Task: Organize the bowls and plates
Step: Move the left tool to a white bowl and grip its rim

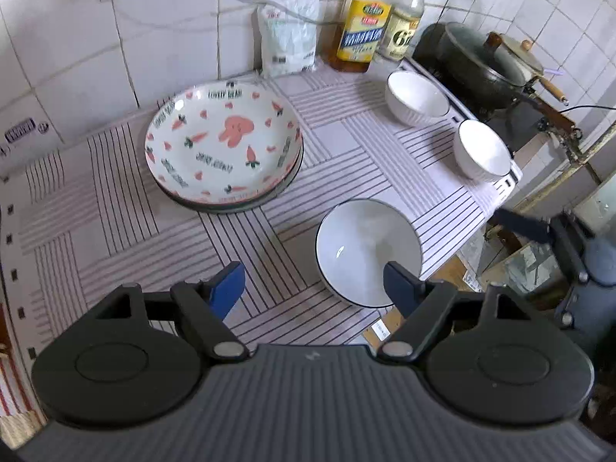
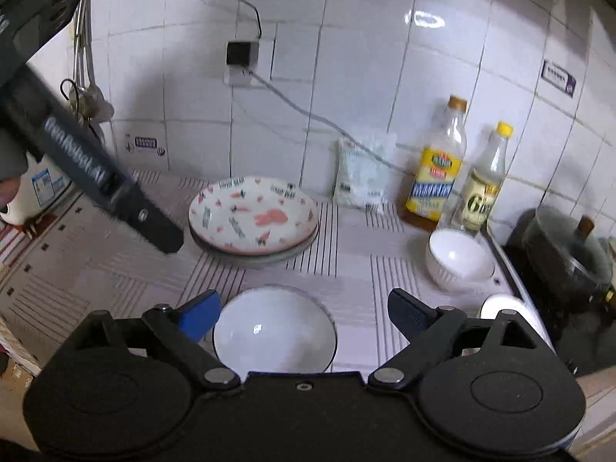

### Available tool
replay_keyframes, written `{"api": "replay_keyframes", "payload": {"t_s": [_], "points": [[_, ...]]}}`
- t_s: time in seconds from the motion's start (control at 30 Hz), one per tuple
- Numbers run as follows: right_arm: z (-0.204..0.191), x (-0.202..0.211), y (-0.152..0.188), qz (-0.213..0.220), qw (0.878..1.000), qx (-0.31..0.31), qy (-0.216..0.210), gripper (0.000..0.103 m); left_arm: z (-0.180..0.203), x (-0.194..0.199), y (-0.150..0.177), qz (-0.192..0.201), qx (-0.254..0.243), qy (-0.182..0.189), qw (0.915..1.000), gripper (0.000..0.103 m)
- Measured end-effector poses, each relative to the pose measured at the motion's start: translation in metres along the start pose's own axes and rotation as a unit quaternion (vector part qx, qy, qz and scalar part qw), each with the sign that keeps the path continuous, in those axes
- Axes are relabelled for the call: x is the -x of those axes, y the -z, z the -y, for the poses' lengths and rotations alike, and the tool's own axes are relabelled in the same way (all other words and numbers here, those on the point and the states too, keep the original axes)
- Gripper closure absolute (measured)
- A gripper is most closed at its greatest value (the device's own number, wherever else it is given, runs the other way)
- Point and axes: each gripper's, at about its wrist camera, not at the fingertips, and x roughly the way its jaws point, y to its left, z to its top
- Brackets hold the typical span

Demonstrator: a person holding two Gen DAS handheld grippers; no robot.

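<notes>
Both grippers are hanging spread and empty: the left gripper (image 1: pixel 313 283) and right gripper (image 2: pixel 304 313) over the dark-rimmed bowl (image 2: pixel 274 333). A carrot-print plate (image 1: pixel 223 146) is lying on what is probably a second plate.

Top plate (image 1: pixel 223 146): white, pink rabbit, orange carrots (dark lettering too). Large bowl (image 1: pixel 367 246): white, dark rim line. Two small bowls (image 1: pixel 415 96) (image 1: pixel 483 150): plain white. Surface (image 1: pixel 115 223): pale, dark striped blocks.
</notes>
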Motion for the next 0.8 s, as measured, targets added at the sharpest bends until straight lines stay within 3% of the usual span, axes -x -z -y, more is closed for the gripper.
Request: {"api": "replay_keyframes", "payload": {"t_s": [0.33, 0.43, 0.53, 0.8], "points": [[0.002, -0.050, 0.055, -0.051, 0.997, -0.064, -0.016, 0.007, -0.006, -0.071, 0.008, -0.032, 0.023, 0.013, 0.9991, 0.021], [0.001, -0.063, 0.065, -0.050, 0.996, -0.068, -0.023, 0.003, -0.006, -0.090, 0.008, -0.037, 0.029, 0.020, 0.9987, 0.022], [-0.007, -0.073, 0.070, -0.041, 0.997, -0.055, -0.029, 0.003, -0.005, -0.102, 0.007, -0.043, 0.037, 0.035, 0.9978, 0.031], [-0.012, -0.089, 0.075, -0.038, 0.997, -0.067, -0.027, 0.000, 0.000, -0.113, 0.005, -0.052, 0.032, 0.061, 0.9962, 0.069]]}}
